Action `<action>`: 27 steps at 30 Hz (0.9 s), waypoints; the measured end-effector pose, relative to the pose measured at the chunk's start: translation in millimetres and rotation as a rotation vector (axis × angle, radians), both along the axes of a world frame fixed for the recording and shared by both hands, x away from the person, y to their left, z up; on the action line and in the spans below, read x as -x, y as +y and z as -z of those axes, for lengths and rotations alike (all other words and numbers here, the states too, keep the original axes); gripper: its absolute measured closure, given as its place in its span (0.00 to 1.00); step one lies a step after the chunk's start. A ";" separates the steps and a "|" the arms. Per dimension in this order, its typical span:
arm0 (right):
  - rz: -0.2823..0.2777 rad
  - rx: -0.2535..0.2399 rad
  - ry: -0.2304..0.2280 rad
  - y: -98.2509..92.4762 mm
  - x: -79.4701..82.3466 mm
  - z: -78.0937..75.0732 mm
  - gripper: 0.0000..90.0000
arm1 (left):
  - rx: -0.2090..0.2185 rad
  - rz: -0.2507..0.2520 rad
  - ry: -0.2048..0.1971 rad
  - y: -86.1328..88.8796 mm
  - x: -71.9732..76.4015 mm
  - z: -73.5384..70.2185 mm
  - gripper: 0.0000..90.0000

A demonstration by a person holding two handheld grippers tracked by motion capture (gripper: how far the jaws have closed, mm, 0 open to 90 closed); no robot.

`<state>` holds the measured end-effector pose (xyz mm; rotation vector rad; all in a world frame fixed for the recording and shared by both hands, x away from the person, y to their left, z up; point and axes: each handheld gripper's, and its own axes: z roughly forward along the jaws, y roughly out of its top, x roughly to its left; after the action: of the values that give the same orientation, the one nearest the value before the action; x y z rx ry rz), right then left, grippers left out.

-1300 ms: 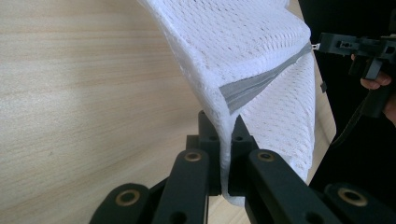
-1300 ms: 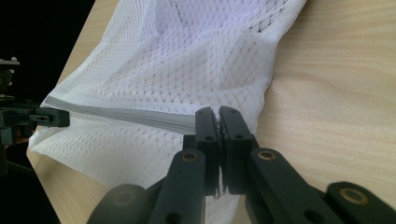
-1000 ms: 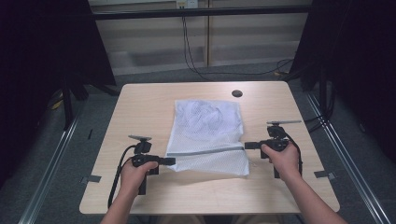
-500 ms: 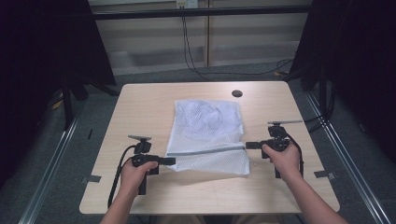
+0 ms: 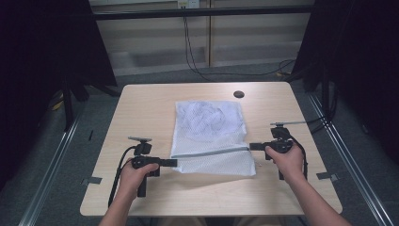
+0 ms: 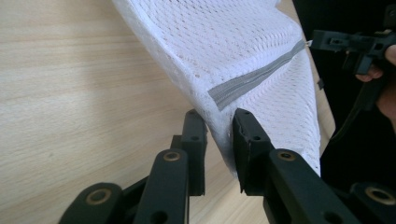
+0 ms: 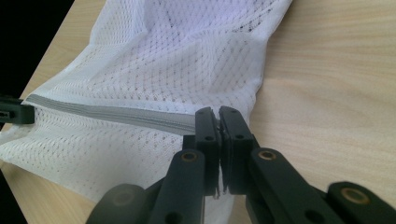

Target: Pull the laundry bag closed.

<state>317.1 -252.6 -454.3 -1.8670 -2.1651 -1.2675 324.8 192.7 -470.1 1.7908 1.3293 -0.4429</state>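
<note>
While the person's forearms enter from the bottom edge of the high view, the wooden table (image 5: 141, 108) occupies the centre of the frame, with dark curtains at the upper left and upper right and a grey floor around it.

On the table lies a white mesh bag (image 5: 209, 127), spread flat from the middle of the frame toward the lower centre. A grey zipper (image 5: 211, 152) crosses its near part from lower left to right, rising slightly toward the right. In the left gripper view the mesh is lifted off the table at the zipper's end and drapes down toward the jaws.

At the bag's right edge the right gripper (image 5: 255, 147) is held by the right hand (image 5: 283, 157). In the right gripper view its jaws stand pressed together on the zipper's end — mesh is pinched between the pads.

At the bag's lower left corner the left gripper (image 5: 172, 162) sits in the left hand (image 5: 136, 173). Its jaws have just been opening; in the left gripper view they stand slightly apart with the bag's edge fold between them, and whether the pads press on the mesh cannot be told.

Near the table's upper right — a small dark round hole (image 5: 239, 94).
</note>
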 end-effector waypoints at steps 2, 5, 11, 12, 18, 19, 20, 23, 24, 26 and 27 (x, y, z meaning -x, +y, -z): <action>-0.008 0.010 -0.010 0.3 1.2 -0.9 0.95 | -0.003 -0.008 -0.016 2.9 -1.0 -0.1 0.81; -0.011 0.031 -0.026 -0.3 3.1 -2.0 0.93 | -0.009 -0.022 -0.019 6.4 -0.8 -1.4 0.79; 0.004 0.050 -0.059 -5.0 5.6 -4.7 0.85 | -0.024 -0.037 -0.040 12.1 -0.7 -4.3 0.73; 0.004 0.053 -0.062 -5.4 6.1 -4.8 0.83 | -0.037 -0.038 -0.063 12.9 -0.9 -4.4 0.72; -0.007 0.090 -0.101 -3.8 8.8 -4.4 0.71 | -0.063 -0.080 -0.104 14.5 -1.2 -7.0 0.58; -0.005 0.096 -0.111 -3.7 9.1 -3.9 0.67 | -0.070 -0.083 -0.104 15.0 -1.4 -7.4 0.56; -0.003 0.103 -0.124 -3.5 9.2 -3.1 0.63 | -0.073 -0.079 -0.110 15.8 -1.6 -7.6 0.55; -0.001 0.134 -0.144 -3.8 11.1 -1.4 0.57 | -0.079 -0.101 -0.153 14.7 -1.9 -7.6 0.46; 0.001 0.144 -0.152 -3.9 11.7 -1.0 0.54 | -0.085 -0.108 -0.168 14.8 -2.0 -7.4 0.42; 0.001 0.146 -0.160 -5.0 12.7 0.1 0.50 | -0.110 -0.102 -0.190 15.1 -2.9 -6.9 0.36; -0.001 0.153 -0.162 -5.5 13.2 0.5 0.48 | -0.106 -0.105 -0.194 15.1 -3.1 -6.3 0.33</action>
<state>304.0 -258.1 -454.7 -1.8753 -2.4086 -1.3323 327.9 207.8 -463.7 1.7899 1.3232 -0.1398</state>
